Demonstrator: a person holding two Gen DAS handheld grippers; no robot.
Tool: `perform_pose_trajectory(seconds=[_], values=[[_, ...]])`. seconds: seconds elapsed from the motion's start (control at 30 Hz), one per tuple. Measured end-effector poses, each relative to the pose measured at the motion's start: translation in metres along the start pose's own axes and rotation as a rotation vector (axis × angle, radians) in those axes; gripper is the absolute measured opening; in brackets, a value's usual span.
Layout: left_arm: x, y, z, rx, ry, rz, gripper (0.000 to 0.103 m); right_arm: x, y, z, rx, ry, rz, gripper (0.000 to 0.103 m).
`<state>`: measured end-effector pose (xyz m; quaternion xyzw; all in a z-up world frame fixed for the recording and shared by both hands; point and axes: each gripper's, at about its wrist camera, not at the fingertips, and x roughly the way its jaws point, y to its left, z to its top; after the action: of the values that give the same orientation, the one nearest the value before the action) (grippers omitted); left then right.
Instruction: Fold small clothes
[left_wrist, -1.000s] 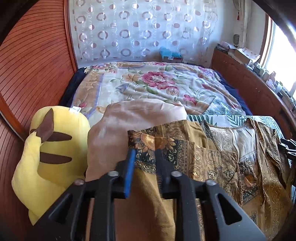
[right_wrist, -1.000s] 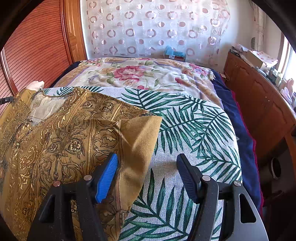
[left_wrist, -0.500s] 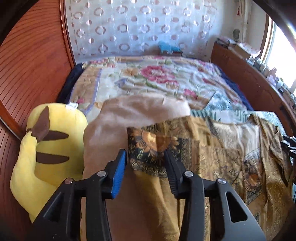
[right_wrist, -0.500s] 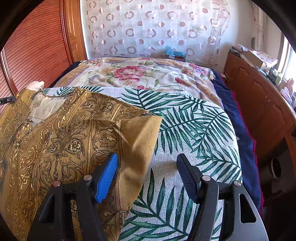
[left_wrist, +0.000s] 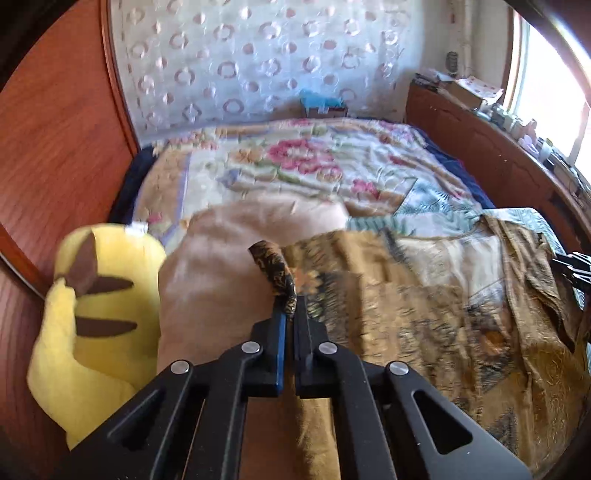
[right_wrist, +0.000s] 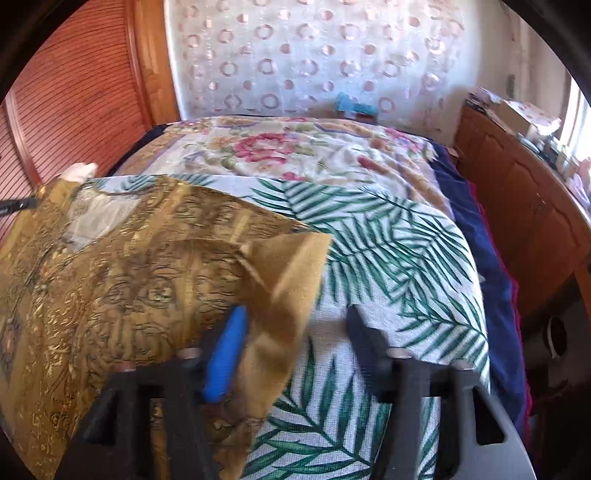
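Note:
A gold and brown patterned garment (left_wrist: 424, 314) lies spread on the bed, also in the right wrist view (right_wrist: 129, 280). My left gripper (left_wrist: 291, 314) is shut on a dark patterned corner of the garment (left_wrist: 275, 269), which sticks up from between the jaws. My right gripper (right_wrist: 295, 321) is open over the garment's folded plain-gold corner (right_wrist: 295, 266); its blue left finger (right_wrist: 227, 354) lies over the cloth, its right finger (right_wrist: 364, 332) over the leaf-print sheet. The view is blurred.
A yellow plush toy (left_wrist: 99, 317) lies left of a beige cushion (left_wrist: 229, 266). A floral blanket (left_wrist: 303, 166) covers the far bed, a palm-leaf sheet (right_wrist: 399, 258) the near part. Wooden wall panels stand left, a wooden cabinet (right_wrist: 524, 206) right.
My left gripper opened, then closed on the garment's dark patterned corner and raised it. My right gripper stayed open and shifted slightly forward over the folded corner.

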<state>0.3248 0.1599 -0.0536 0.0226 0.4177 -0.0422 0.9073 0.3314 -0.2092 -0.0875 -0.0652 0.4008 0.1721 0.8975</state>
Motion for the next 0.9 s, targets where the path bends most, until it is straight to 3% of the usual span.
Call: perform_pose_trajectory(seconds=[0.07,0.1,0.33,0.5,0.73,0.9], values=[[-0.017,-0.007,0.004,0.018,-0.042,0.006,0.004,-0.001,0.006,0.002,-0.020,0.016,-0.002,0.006],[-0.029,-0.010,0.006,0.023,-0.070,0.004,0.004,-0.002,0.009,0.004,-0.030,0.017,-0.010,0.003],[-0.102,-0.025,0.003,0.047,-0.205,-0.039,0.003,-0.066,0.017,0.015,-0.026,-0.153,0.012,0.002],[-0.158,-0.041,-0.023,0.071,-0.286,-0.067,0.003,-0.132,0.026,0.003,-0.020,-0.249,0.062,0.002],[-0.233,-0.035,-0.092,0.057,-0.379,-0.079,0.003,-0.216,0.036,-0.055,-0.014,-0.323,0.106,0.002],[-0.258,-0.020,-0.162,0.014,-0.371,-0.042,0.003,-0.251,0.036,-0.124,0.002,-0.302,0.127,0.002]])
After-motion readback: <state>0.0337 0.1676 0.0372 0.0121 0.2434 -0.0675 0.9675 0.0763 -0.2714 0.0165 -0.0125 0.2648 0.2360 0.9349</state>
